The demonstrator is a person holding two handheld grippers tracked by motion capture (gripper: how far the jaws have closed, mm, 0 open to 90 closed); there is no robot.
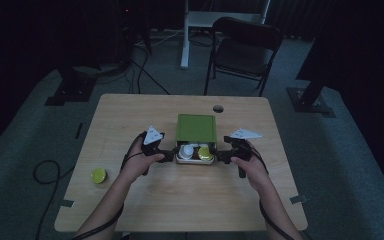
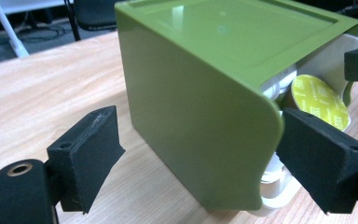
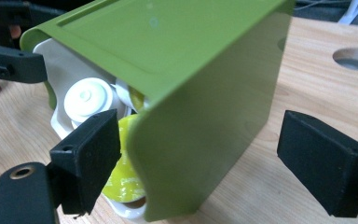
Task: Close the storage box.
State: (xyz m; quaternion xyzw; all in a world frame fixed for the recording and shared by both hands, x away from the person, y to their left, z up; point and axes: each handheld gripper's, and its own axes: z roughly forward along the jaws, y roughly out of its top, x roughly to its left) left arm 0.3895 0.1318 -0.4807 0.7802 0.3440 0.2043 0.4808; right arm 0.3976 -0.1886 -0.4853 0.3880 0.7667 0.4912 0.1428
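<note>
A green box (image 1: 196,127) stands mid-table with its white drawer (image 1: 195,160) pulled out toward me. Inside the drawer lie a white capsule (image 1: 186,149) and a yellow-green capsule (image 1: 205,152). My left gripper (image 1: 171,156) sits at the drawer's left end and my right gripper (image 1: 220,156) at its right end. In the left gripper view the left gripper (image 2: 205,163) is open astride the green box (image 2: 200,107) at its front corner, one pad clear of the wall. The right gripper (image 3: 205,168) is open too, astride the opposite corner of the green box (image 3: 205,116), with one pad in front of the yellow-green capsule (image 3: 121,182).
A loose yellow-green capsule (image 1: 98,175) lies on the wooden table (image 1: 180,200) near its left edge. A round cable hole (image 1: 218,108) sits behind the box. Beyond the table stand a black folding chair (image 1: 245,50) and stand legs. Cables trail from both grippers.
</note>
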